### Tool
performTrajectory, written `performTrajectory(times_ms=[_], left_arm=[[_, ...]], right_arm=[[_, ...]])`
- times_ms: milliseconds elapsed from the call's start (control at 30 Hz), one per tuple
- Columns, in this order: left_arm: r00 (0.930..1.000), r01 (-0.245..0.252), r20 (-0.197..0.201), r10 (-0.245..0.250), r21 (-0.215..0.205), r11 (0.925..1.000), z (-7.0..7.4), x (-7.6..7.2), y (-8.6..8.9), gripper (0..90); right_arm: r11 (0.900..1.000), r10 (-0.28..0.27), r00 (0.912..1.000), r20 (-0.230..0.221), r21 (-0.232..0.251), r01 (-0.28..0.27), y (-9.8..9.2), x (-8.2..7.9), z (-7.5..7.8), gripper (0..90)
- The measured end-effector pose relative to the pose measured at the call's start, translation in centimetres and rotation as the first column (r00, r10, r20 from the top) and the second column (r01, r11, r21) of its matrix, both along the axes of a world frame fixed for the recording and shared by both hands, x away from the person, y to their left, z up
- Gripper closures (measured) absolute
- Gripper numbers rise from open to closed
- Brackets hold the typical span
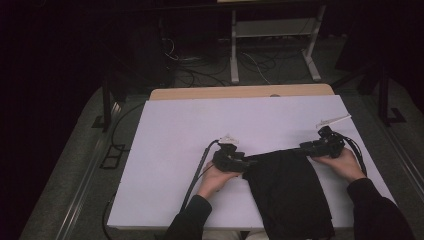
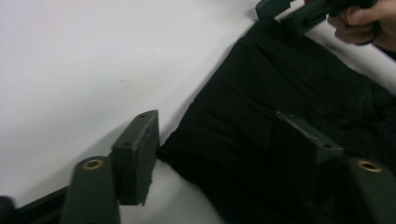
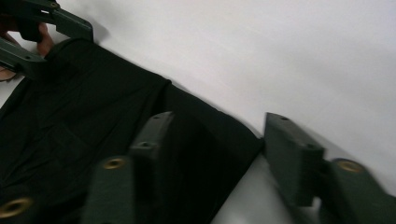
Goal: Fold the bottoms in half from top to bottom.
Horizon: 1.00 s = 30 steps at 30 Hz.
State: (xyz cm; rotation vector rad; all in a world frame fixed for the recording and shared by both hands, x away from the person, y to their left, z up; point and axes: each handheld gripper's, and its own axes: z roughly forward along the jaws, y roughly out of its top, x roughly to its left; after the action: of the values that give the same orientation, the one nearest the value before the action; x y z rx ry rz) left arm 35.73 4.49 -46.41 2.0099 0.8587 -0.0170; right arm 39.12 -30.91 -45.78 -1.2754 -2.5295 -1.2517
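Left claw (image 1: 244, 162) at the far-left corner of the black fabric garment (image 1: 290, 195), jaws half-open and straddling that corner; in the left gripper view one pad (image 2: 140, 154) stands just off the hem on bare white tabletop (image 1: 175, 130), other pad over the cloth. Not pinched yet, gap visible. Garment itself laid flat, near-centre to right of centre, running from mid-tabletop back over the near edge toward the person. Far hem stretched roughly straight between both claws. Right claw (image 1: 306, 146) at the far-right corner, same story: jaws half-wide, one pad (image 3: 289, 154) on bare tabletop beside the hem, other over the fabric, no clamp seen. Progress read: approach done, both corners bracketed, grip not closed. Left to do, likely: close on both corners, then lift or fold. Early stage. Risk: pads catching the top layer only.
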Motion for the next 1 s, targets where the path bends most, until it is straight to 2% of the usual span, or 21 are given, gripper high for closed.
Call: performTrajectory(times_ms=[67, 167, 267, 333, 467, 567, 767, 900, 1000], left_arm=[[0.9997, 0.012, 0.02, -0.013, 0.027, 0.9996, 0.1, -0.1, -0.3, 41.6], [0.9992, 0.03, 0.026, -0.032, 0.051, 0.9982, 0.1, -0.3, -0.5, 52.2], [0.9992, 0.027, 0.029, -0.029, 0.065, 0.9975, 0.2, -0.4, -0.4, 66.3], [0.9993, 0.03, 0.02, -0.032, 0.055, 0.998, 0.2, -0.3, -0.3, 74.7], [0.998, 0.031, 0.053, -0.035, 0.067, 0.9972, 0.5, -0.6, -0.5, 81.8], [0.9945, 0.035, 0.096, -0.044, 0.094, 0.995, 0.8, -0.9, -0.6, 83.0], [0.9864, 0.017, 0.16, -0.035, 0.116, 0.9932, 2.3, -1.1, -0.2, 83.8], [0.9826, 0.002, 0.185, -0.022, 0.112, 0.9937, 3.5, -0.9, 0.3, 83.9], [0.9784, 0.007, 0.203, -0.038, 0.152, 0.9884, 4.4, -0.7, 0.6, 83.9]], right_arm=[[1.0, 0.013, 0.9999, -0.008, 0.006, -0.013, 0.1, 0.0, -0.1, 52.4], [0.999, 0.036, 0.999, -0.027, 0.01, -0.036, 0.2, 0.0, -0.2, 66.7], [0.998, 0.053, 0.9972, -0.054, 0.028, -0.051, 0.2, 0.0, -0.3, 80.9], [0.998, 0.048, 0.9971, -0.058, 0.031, -0.046, 0.2, 0.0, -0.2, 82.4], [0.999, 0.029, 0.9978, -0.06, 0.027, -0.028, 0.3, -0.2, 0.0, 83.2], [0.999, 0.02, 0.9987, -0.047, 0.034, -0.018, 0.3, -0.4, 0.4, 83.4], [0.997, -0.006, 1.0, 0.003, 0.072, 0.006, 0.4, -0.8, 1.7, 83.4], [0.996, -0.02, 0.9992, 0.035, 0.088, 0.017, 0.9, -1.1, 2.5, 83.4], [0.995, -0.029, 0.9985, 0.046, 0.095, 0.024, 1.1, -1.2, 2.9, 83.4]])
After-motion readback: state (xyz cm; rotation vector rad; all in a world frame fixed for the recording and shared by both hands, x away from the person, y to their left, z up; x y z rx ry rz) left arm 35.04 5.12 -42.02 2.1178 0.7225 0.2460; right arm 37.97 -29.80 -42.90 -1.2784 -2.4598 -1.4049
